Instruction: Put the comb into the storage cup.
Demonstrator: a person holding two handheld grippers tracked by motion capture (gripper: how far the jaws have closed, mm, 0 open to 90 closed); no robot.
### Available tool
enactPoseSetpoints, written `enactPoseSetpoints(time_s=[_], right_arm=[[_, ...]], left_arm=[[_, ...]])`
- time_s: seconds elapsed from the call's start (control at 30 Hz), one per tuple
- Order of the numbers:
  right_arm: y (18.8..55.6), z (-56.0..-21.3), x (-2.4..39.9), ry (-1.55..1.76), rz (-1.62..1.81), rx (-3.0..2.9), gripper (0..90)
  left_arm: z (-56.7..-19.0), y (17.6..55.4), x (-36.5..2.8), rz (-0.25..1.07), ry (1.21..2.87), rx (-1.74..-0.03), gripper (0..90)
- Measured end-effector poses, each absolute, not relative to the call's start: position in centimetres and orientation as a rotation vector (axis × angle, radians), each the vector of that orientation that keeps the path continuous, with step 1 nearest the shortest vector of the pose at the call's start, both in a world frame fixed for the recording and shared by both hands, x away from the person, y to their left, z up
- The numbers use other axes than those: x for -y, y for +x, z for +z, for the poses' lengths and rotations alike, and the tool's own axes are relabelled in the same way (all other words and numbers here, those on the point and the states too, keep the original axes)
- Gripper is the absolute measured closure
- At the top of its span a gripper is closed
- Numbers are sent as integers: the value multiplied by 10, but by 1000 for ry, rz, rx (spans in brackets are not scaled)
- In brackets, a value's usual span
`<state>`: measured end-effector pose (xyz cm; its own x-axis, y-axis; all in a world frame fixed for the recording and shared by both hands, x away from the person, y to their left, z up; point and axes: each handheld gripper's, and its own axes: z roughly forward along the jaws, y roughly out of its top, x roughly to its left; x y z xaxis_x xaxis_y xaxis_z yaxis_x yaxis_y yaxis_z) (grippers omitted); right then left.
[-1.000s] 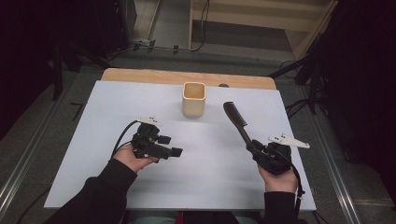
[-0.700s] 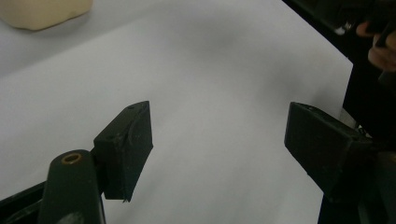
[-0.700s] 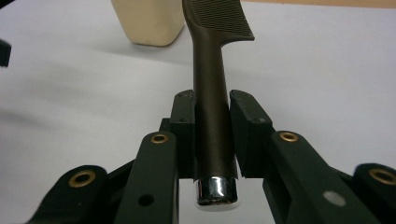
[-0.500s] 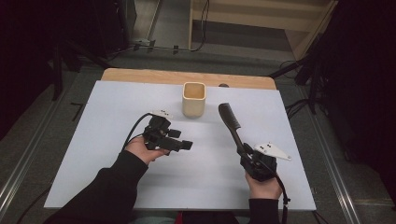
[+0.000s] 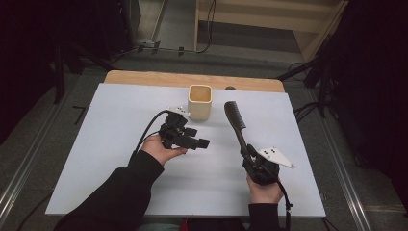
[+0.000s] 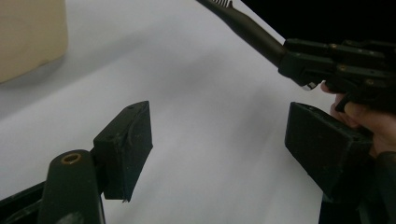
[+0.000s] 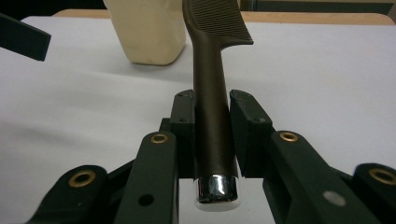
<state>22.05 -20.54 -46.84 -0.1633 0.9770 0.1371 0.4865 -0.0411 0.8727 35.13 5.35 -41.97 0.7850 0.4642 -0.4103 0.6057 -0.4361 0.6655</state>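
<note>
**Both hands have drifted toward the cup, comb still clamped**

Since the earlier frames the left gripper (image 5: pixel 192 142) has slid rightward and a bit up the frame, so it now sits just below and left of the cream cup (image 5: pixel 200 102) near the picture's centre. Meanwhile the right gripper (image 5: pixel 251 161) has shifted left and down, landing at lower right of centre in the high view, and the comb's head now ends just right of the cup instead of well off to the side.

Right gripper is closed on the black comb (image 5: pixel 236 123). Its own view makes it obvious: both pads squeeze the round handle (image 7: pixel 212 135) from either side, the shiny metal end cap (image 7: pixel 218 186) pokes out toward the camera at the bottom, and the toothed part runs up to the top of the frame beside the cup (image 7: pixel 148 30).

Left gripper is wide open, nothing between the jaws, just bare white table (image 6: pixel 205 116) there. Its view also catches the other gripper holding the comb handle (image 6: pixel 252 32) at upper right, and a corner of the cup (image 6: pixel 29 37) at upper left.

The comb is off the table, angled up-left in the high view.
</note>
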Motion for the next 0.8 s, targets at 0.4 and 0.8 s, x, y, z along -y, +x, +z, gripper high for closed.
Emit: enactPoseSetpoints(time_s=[0.4,0.8], right_arm=[[225,-475,197,1533,1179,-1631,703],[227,-478,189,1524,1197,-1588,703]], left_arm=[[-417,357,-31,-212,2105,-798,241],[-416,364,-15,-273,2058,-856,246]])
